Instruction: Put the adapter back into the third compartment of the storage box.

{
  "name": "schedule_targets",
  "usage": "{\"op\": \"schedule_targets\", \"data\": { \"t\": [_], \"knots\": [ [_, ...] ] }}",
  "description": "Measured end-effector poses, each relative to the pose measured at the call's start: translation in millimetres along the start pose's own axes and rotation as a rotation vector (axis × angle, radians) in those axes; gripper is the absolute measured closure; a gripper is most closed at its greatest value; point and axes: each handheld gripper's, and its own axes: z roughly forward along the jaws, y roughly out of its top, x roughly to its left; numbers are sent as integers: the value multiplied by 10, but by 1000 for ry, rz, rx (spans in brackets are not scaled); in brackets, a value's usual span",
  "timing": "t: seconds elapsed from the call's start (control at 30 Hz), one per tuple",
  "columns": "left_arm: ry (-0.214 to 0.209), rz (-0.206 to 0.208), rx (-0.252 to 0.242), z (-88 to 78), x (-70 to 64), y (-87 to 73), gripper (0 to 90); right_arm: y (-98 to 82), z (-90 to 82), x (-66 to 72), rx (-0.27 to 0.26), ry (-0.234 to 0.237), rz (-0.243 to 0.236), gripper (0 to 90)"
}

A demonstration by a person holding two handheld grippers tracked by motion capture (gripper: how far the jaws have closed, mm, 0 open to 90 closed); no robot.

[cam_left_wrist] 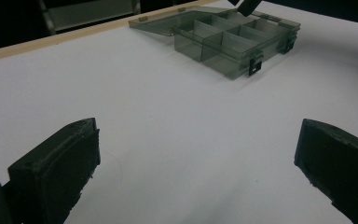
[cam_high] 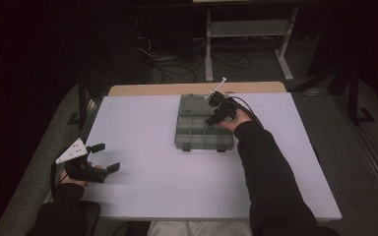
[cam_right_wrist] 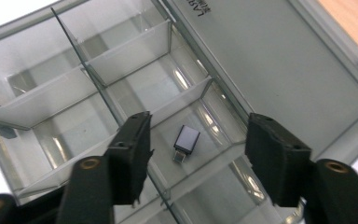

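Note:
A clear grey compartment box [cam_high: 197,139] lies at the middle back of the white table [cam_high: 152,172], its lid [cam_high: 193,104] folded flat behind it. My right gripper [cam_high: 215,115] hovers over the box's right side. In the right gripper view its jaws [cam_right_wrist: 198,127] stand open above one compartment, where a small dark adapter with a metal plug [cam_right_wrist: 185,142] lies loose on the floor, touched by neither jaw. My left gripper [cam_high: 106,157] is open near the table's front left corner, with bare table between its jaws [cam_left_wrist: 196,158], and the box [cam_left_wrist: 233,44] lies far ahead of it.
The box's other compartments [cam_right_wrist: 74,107] look empty, with thin dividers between them. Its lid [cam_right_wrist: 279,65] lies open toward the wooden back edge [cam_high: 197,89]. Beyond the table stand a metal rack [cam_high: 248,29] and floor cables [cam_high: 172,64].

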Motion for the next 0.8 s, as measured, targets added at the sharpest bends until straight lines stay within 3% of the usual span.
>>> {"op": "schedule_targets", "data": {
  "t": [0.23,0.27,0.6,0.8],
  "knots": [
    [0,-3,-4,-5,-2,0,0,-52,-137,7,-43,5,35,271],
    [-1,-3,-5,-7,-3,0,0,-71,-164,13,-48,4,55,202],
    [-1,-4,-6,-6,-1,1,0,-202,-309,-7,-108,40,98,123],
    [-2,-5,-6,-4,-1,1,0,-269,-394,33,-134,40,93,61]
  ]
}}
